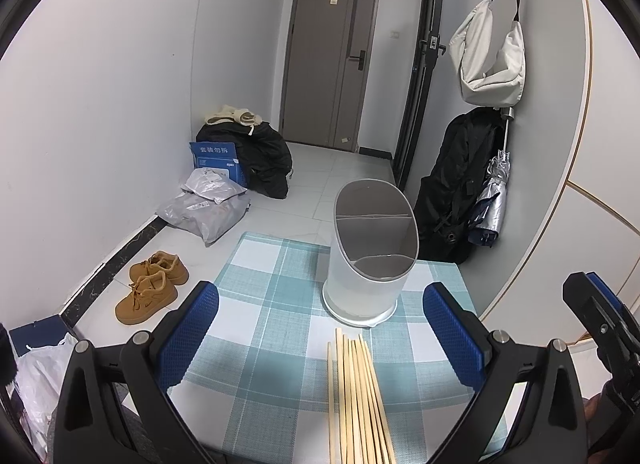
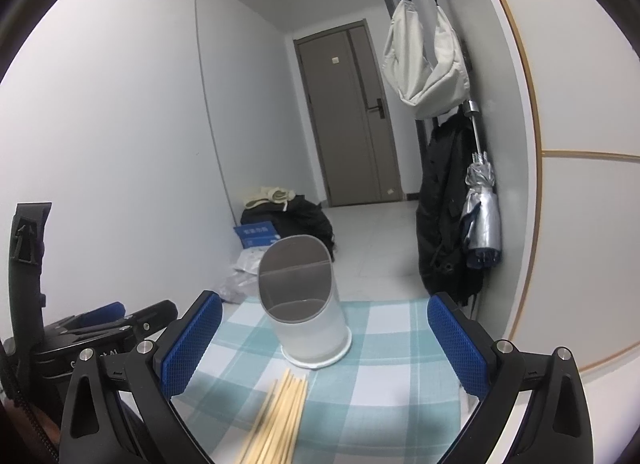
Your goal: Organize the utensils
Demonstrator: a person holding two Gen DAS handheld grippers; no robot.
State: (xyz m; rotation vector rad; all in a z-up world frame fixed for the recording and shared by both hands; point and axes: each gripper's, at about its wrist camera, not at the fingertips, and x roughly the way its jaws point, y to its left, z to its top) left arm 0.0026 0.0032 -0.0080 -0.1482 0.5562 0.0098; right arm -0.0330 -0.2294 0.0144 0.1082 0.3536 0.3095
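Your chopsticks (image 1: 358,400) lie in a loose bundle on the checked table (image 1: 260,304), just in front of the white utensil holder (image 1: 368,256), tips near its base but not touching. The holder stands upright, its divided compartments empty. Both your left tool (image 1: 320,336) and right tool (image 2: 324,344) hover spread wide above the chopsticks, gripping nothing.
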